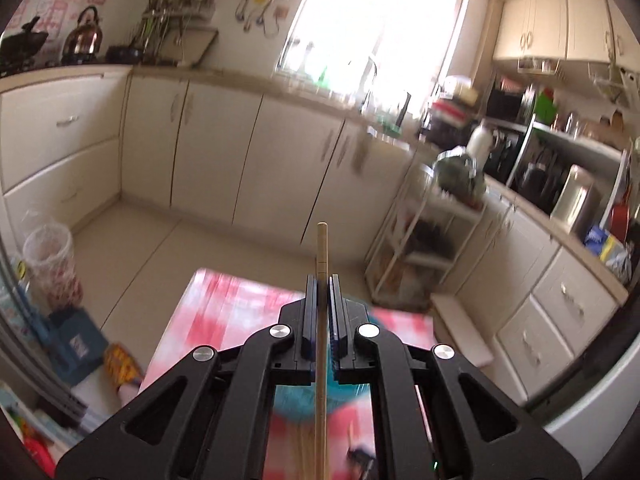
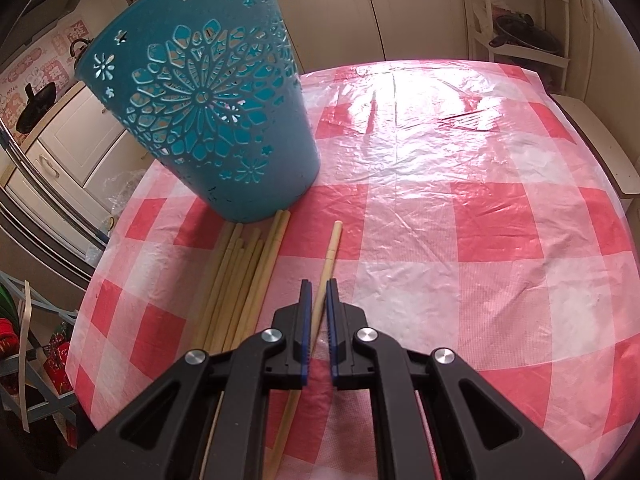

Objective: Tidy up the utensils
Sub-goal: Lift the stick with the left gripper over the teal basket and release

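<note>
Left tool (image 1: 323, 280) raised, gripping chopstick (image 1: 321, 360)

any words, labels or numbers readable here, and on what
No text reads clearly.
Pink wall stickers beside the kettle: large characters, too blurred to read.
Blue box on the floor: white label, blurred.
Blue-and-yellow packets on the counter: print unreadable.
Teal basket: cut-out flowers only.
</note>
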Motion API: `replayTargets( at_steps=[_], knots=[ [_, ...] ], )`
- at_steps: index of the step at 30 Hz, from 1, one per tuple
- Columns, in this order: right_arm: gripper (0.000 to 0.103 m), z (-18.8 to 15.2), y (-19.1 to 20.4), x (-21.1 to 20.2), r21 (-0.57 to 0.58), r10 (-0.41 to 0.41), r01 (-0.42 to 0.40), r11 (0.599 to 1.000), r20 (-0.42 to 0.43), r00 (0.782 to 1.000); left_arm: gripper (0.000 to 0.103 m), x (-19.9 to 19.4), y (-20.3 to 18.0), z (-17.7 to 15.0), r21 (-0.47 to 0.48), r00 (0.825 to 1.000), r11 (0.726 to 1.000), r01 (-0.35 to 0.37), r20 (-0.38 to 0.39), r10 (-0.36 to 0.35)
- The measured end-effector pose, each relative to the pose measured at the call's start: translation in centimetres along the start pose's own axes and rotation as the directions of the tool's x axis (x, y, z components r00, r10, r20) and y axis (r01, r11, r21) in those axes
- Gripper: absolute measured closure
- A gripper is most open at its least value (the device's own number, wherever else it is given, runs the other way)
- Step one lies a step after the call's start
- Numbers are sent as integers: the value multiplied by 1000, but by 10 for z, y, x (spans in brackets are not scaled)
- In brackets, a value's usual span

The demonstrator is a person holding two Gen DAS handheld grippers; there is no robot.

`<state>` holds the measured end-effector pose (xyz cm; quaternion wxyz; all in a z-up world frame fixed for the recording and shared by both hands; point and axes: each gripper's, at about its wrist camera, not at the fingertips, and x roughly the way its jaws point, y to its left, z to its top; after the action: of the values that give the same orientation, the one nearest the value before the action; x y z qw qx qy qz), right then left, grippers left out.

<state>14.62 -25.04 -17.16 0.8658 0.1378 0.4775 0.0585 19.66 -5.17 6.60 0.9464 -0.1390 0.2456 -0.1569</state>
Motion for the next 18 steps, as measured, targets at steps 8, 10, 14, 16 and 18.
replayTargets(
  at_steps=[8, 10, 14, 16, 18],
  knots=[
    [95, -2, 0, 0, -11, 1, -1, 1000, 13, 1000, 98, 75, -20, 24, 14, 981, 992, -129, 148, 126],
    [95, -1, 0, 1, -8, 7, -7, 1000, 14, 1000, 98, 91, -18, 13, 14, 980, 989, -150, 137, 146],
    [95, 0, -4, 0, 4, 24, -24, 1000, 11, 1000, 98, 109, -15, -13, 59, 979, 981, -187, 95, 181],
    [95, 0, -8, -2, 10, 33, -33, 999, 9, 999, 98, 114, -15, -27, 103, 977, 972, -209, 59, 204],
    [95, 1, -10, -3, 16, 41, -41, 999, 5, 999, 98, 115, -12, -38, 133, 974, 965, -227, 31, 225]
  ],
)
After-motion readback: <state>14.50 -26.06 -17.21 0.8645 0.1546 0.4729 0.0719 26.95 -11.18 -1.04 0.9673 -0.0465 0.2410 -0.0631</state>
